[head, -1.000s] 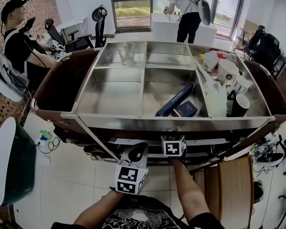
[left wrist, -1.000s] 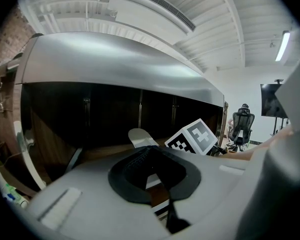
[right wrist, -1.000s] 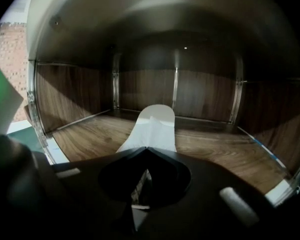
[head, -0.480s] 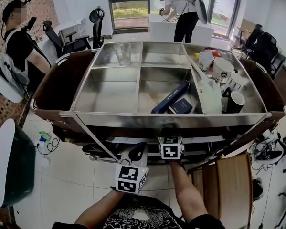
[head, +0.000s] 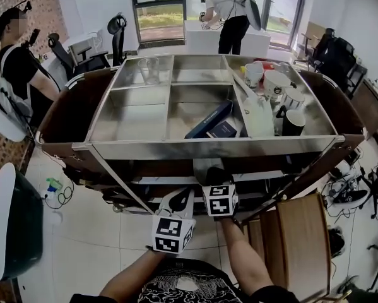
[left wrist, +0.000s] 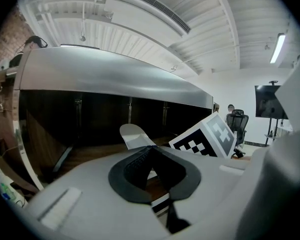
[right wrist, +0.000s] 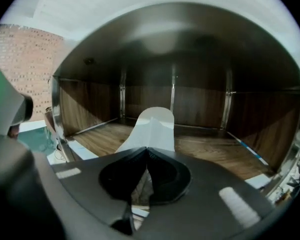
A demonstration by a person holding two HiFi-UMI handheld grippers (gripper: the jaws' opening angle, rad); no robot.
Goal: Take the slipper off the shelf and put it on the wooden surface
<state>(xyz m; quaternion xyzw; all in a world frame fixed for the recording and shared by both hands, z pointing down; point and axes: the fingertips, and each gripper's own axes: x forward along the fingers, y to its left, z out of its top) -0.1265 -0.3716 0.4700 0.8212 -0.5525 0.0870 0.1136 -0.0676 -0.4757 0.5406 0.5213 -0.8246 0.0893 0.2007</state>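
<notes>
A pale grey slipper (right wrist: 152, 126) sticks out past the tips of my right gripper (right wrist: 147, 149), whose jaws are shut on its near end. It hangs just over the wooden floor of the lower shelf (right wrist: 215, 156) under the steel cart. From the head view the slipper (head: 203, 171) shows at the shelf's front edge, above the right gripper (head: 209, 180). My left gripper (head: 179, 199) stays just left of it, shut and holding nothing. In the left gripper view the slipper (left wrist: 133, 135) lies beyond that gripper's (left wrist: 150, 150) closed tips. A wooden surface (head: 302, 238) lies low at the right.
The cart's steel top tray (head: 207, 148) holds a blue box (head: 209, 119), mugs (head: 293, 122) and a clear cup (head: 149, 70). Steel posts (right wrist: 228, 101) frame the lower shelf. People stand at the far left (head: 15, 55) and at the back (head: 230, 14). A green chair (head: 12, 226) stands at the left.
My right gripper has drawn back a little toward me, and the slipper now shows at the shelf's front edge. The left gripper has hardly moved.
</notes>
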